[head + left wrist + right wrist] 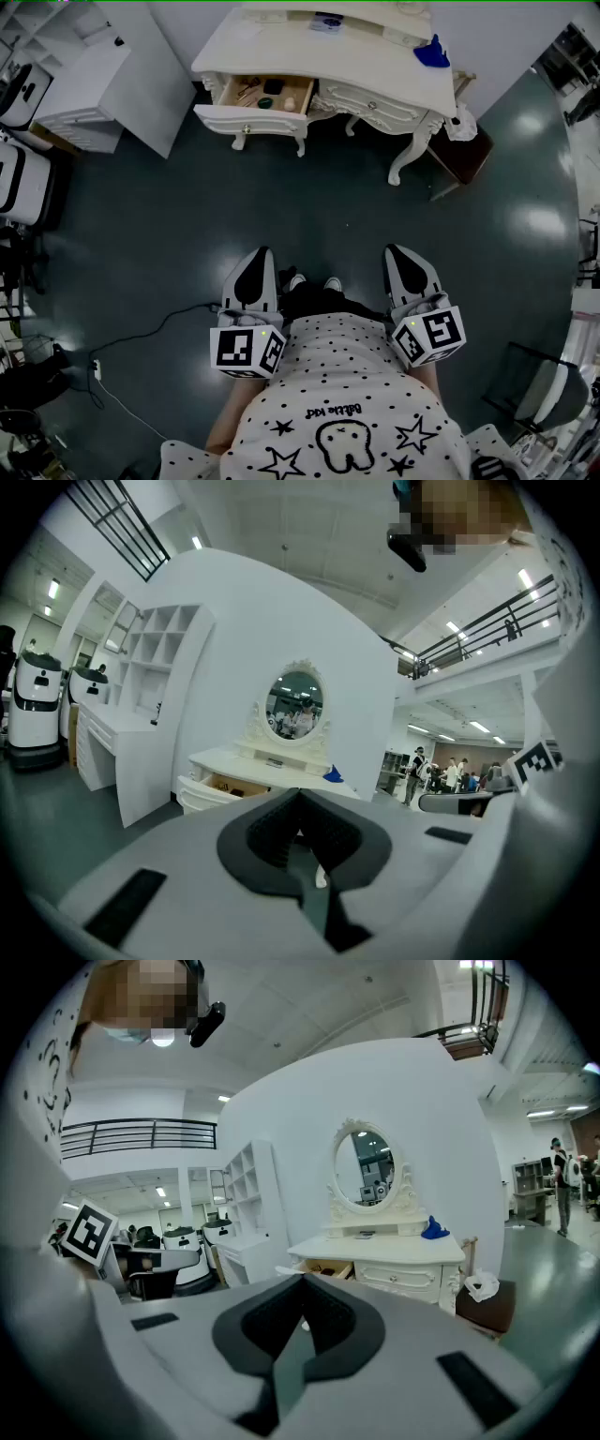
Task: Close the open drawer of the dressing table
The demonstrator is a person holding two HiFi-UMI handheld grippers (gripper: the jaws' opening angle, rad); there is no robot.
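The white dressing table stands at the far side of the dark floor, well ahead of me. Its left drawer is pulled out, and small items show inside. My left gripper and right gripper are held side by side close to my body, far from the table, both shut and empty. In the left gripper view the open drawer shows beyond the closed jaws of the gripper. The right gripper view has the drawer left of the oval mirror, past that gripper.
A white shelf unit stands left of the table. A brown stool with a white cloth is at its right. A blue object lies on the tabletop. A cable crosses the floor on my left. A chair is at lower right.
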